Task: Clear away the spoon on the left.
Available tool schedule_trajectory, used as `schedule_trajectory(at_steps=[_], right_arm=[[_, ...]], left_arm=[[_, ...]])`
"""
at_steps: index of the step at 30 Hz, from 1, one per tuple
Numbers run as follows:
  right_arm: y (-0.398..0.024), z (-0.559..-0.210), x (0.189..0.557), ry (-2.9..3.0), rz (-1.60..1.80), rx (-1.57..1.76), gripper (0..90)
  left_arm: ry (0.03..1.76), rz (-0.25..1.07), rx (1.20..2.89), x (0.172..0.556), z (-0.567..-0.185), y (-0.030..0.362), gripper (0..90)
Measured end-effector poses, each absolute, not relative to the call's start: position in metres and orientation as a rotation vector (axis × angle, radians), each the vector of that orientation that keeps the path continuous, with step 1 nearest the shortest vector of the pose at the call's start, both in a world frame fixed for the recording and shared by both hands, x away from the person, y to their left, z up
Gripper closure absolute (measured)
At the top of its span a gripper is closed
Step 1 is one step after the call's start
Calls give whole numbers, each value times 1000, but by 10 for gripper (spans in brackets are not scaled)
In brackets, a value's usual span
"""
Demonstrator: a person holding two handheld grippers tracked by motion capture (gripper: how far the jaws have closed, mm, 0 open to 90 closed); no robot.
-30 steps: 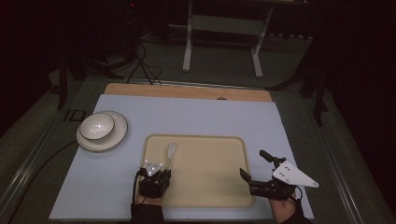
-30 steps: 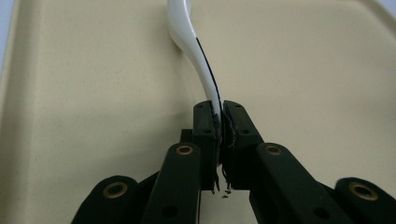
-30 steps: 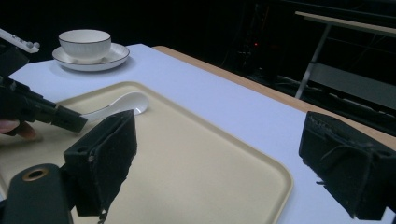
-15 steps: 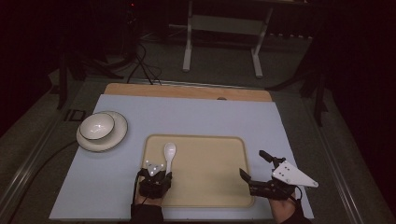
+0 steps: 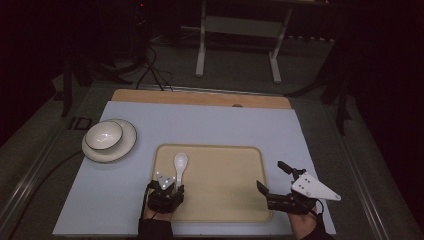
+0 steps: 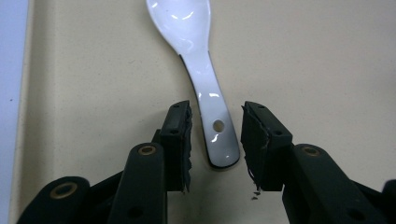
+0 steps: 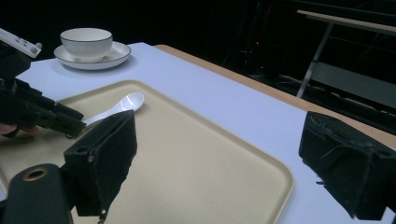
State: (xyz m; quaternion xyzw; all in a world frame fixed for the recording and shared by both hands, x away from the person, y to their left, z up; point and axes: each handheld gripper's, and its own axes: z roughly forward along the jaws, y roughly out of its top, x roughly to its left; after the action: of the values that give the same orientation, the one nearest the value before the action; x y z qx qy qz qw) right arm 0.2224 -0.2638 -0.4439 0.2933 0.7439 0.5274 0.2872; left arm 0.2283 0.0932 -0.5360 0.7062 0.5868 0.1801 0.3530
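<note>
Two black jaws of the left gripper (image 6: pixel 215 140) have just been opening and are parted to either side of the white spoon (image 6: pixel 201 70), whose handle end lies between them untouched. The spoon is laid flat on the beige tray (image 5: pixel 225 200), near its left edge. The right gripper (image 5: pixel 277 177) is held wide open over the tray's right edge, gripping nothing.

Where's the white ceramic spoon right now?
In the high view the white ceramic spoon lies on the beige tray's left part, its handle end between the left hand-held gripper's parted jaws.
</note>
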Motion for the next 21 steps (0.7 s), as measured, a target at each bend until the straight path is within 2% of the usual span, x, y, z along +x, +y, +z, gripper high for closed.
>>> schedule_trajectory(at_steps=[12,17,20,21], right_arm=[[-265,-444,221,1986,1405,792,113],[-266,-444,221,1985,1400,794,113],[-266,-444,220,1986,1395,793,113],[-266,-444,220,1987,1394,793,113]], left_arm=[[1449,414,1865,236,-515,94,569],[1393,398,1867,242,-498,97,456],[1344,338,1883,246,-490,101,351],[1319,308,1898,248,-487,103,284]])
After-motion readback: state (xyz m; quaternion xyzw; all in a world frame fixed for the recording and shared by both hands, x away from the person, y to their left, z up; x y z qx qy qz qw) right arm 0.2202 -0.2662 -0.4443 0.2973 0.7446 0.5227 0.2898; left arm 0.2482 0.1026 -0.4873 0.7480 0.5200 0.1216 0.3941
